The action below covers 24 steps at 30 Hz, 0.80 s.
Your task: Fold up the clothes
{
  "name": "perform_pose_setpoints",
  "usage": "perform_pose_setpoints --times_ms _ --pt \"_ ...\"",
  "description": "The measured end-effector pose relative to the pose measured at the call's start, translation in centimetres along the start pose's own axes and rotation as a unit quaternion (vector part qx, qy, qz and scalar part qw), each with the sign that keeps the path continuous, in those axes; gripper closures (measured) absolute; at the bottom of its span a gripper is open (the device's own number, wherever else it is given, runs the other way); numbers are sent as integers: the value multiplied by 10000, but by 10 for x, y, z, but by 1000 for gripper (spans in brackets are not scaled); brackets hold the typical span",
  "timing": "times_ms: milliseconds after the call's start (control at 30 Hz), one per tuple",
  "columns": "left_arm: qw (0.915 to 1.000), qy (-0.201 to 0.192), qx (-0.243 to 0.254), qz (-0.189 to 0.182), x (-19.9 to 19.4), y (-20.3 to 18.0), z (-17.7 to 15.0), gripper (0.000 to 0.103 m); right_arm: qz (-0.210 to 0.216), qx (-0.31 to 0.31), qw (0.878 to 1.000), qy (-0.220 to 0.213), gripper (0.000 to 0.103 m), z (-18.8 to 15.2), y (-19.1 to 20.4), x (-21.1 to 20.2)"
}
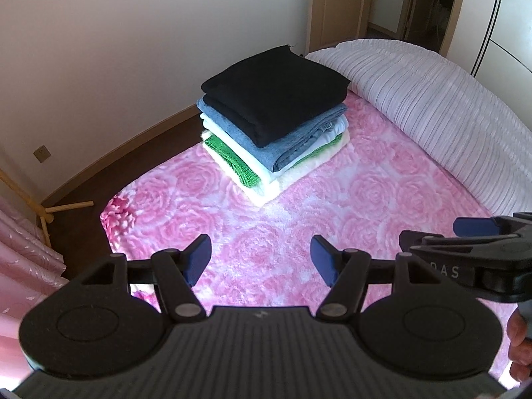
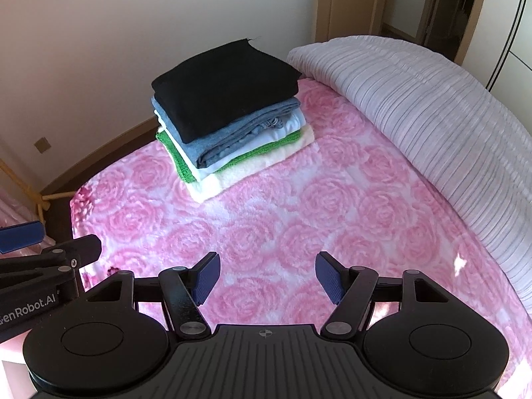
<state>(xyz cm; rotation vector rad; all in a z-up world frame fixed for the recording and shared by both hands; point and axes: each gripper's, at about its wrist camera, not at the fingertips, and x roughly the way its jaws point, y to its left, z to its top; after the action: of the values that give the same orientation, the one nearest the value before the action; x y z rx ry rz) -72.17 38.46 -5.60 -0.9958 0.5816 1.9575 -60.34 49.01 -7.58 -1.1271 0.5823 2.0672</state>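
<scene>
A stack of folded clothes point(image 1: 272, 119) lies on the pink rose-pattern blanket point(image 1: 299, 219) near the bed's far corner: a black piece on top, then blue-grey, white, green and cream. The stack also shows in the right wrist view point(image 2: 229, 116). My left gripper point(image 1: 261, 261) is open and empty, held above the blanket well short of the stack. My right gripper point(image 2: 267, 277) is open and empty too, beside the left one. The right gripper shows at the right edge of the left wrist view point(image 1: 465, 236). The left gripper shows at the left edge of the right wrist view point(image 2: 50, 242).
A rolled pale striped quilt point(image 1: 432, 106) lies along the right side of the bed. A white wall and wooden skirting run behind the stack. A wooden rack foot point(image 1: 50, 212) and pink curtain point(image 1: 23, 266) stand on the left. A doorway point(image 1: 425, 3) is at the back.
</scene>
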Motion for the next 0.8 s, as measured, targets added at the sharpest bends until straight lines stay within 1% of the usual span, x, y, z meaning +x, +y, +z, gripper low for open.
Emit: perform_pose_setpoints --times_ms 800 --pt "9997 255 42 10 59 -6 25 40 68 64 9996 271 36 35 -17 50"
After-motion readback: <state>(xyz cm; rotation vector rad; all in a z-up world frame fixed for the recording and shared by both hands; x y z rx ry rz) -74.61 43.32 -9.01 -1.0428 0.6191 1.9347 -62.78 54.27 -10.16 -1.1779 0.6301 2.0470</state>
